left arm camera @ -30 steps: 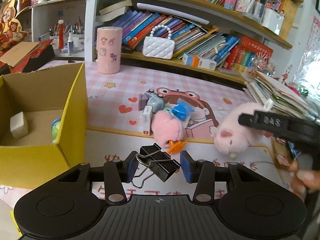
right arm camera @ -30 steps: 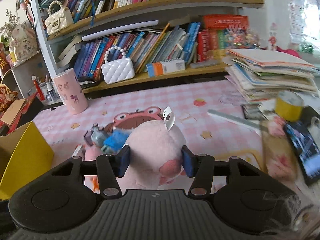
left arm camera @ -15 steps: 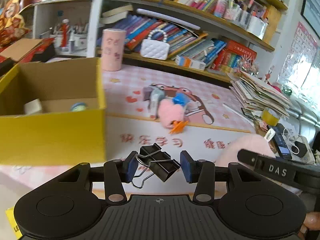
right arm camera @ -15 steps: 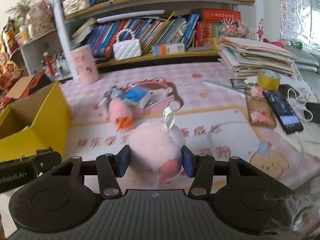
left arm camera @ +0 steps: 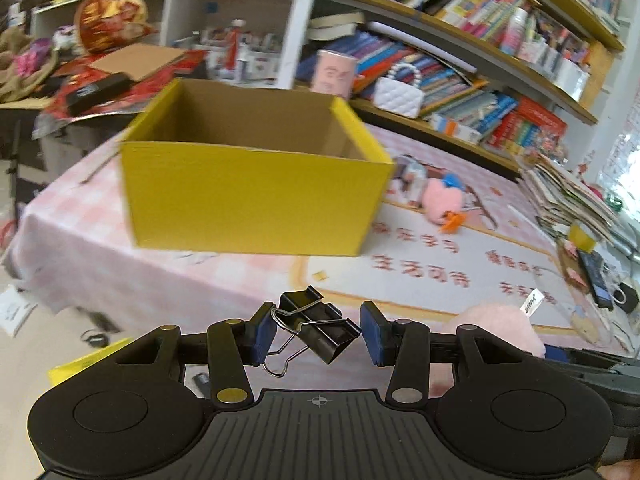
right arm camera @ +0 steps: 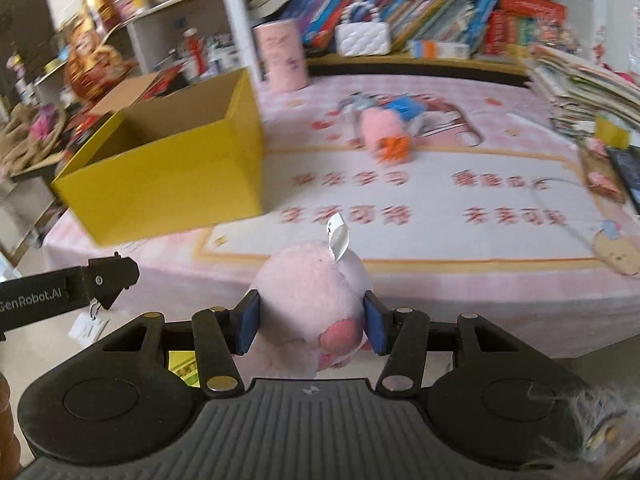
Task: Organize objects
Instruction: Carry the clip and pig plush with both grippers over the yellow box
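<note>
My left gripper (left arm camera: pixel 316 334) is shut on a pair of black binder clips (left arm camera: pixel 316 326), held off the table's near edge. The open yellow cardboard box (left arm camera: pixel 252 204) stands ahead of it on the pink tablecloth. My right gripper (right arm camera: pixel 312 322) is shut on a pink plush pig (right arm camera: pixel 312 300) with a white tag, also in front of the table's edge; the pig (left arm camera: pixel 496 324) shows at the right of the left wrist view. The box (right arm camera: pixel 168 176) lies up and left of the pig. The left gripper's arm (right arm camera: pixel 68 292) shows at the left edge.
A small pink plush with orange feet (right arm camera: pixel 384 136) and blue and grey items (right arm camera: pixel 404 108) lie mid-table. A pink cylinder (right arm camera: pixel 282 56) and white handbag (right arm camera: pixel 362 38) stand by the bookshelf. Stacked papers (right arm camera: pixel 584 88), yellow tape (right arm camera: pixel 610 132) and a phone (left arm camera: pixel 596 276) crowd the right side.
Both grippers pulled back from the table toward its near edge with their objects still held. The yellow box now lies ahead of them, and its inside floor is hidden.
</note>
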### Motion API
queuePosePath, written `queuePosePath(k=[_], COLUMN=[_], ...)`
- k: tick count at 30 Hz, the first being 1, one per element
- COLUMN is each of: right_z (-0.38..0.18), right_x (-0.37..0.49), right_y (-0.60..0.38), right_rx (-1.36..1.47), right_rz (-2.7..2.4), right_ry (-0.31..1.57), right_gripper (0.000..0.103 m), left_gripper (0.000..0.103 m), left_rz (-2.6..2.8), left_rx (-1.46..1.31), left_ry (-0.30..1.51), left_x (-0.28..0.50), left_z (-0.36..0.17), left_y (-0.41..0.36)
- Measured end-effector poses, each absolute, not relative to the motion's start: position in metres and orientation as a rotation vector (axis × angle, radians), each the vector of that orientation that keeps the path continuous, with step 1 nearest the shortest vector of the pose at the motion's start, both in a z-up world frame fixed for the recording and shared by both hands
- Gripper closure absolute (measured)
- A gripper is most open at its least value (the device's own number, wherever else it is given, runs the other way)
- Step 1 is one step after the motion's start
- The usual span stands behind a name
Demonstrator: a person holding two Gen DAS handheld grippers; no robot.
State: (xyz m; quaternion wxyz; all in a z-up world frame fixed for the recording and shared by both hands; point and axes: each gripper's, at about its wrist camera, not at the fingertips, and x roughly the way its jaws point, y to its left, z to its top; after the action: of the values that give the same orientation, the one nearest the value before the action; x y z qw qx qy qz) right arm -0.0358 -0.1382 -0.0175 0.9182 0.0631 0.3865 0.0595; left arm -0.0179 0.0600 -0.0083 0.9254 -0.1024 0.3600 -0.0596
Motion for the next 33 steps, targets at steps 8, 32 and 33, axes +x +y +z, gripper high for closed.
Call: queuePosePath(k=[8, 32, 33], right_z=[-0.017, 0.008, 0.009], right_x=[-0.045, -0.032, -0.030], right_y=[-0.081, -0.036, -0.036], right_rx=[0.073, -0.007, -0.007], right_rz=[0.256, 0.322, 0.323], right_ry=[0.809, 0.735, 0.738], right_gripper=[0.053, 0.053, 0.053], left_gripper=[0.059, 0.059, 0.059], left_rz=[-0.032, -0.001, 0.000], left_rx=[-0.231, -0.244, -0.239], left_ry=[0.696, 0.582, 0.577], left_x=[-0.044, -0.037, -0.034], left_z=[-0.001, 0.021, 0.022], left_y=[0.111, 0.158, 0.159])
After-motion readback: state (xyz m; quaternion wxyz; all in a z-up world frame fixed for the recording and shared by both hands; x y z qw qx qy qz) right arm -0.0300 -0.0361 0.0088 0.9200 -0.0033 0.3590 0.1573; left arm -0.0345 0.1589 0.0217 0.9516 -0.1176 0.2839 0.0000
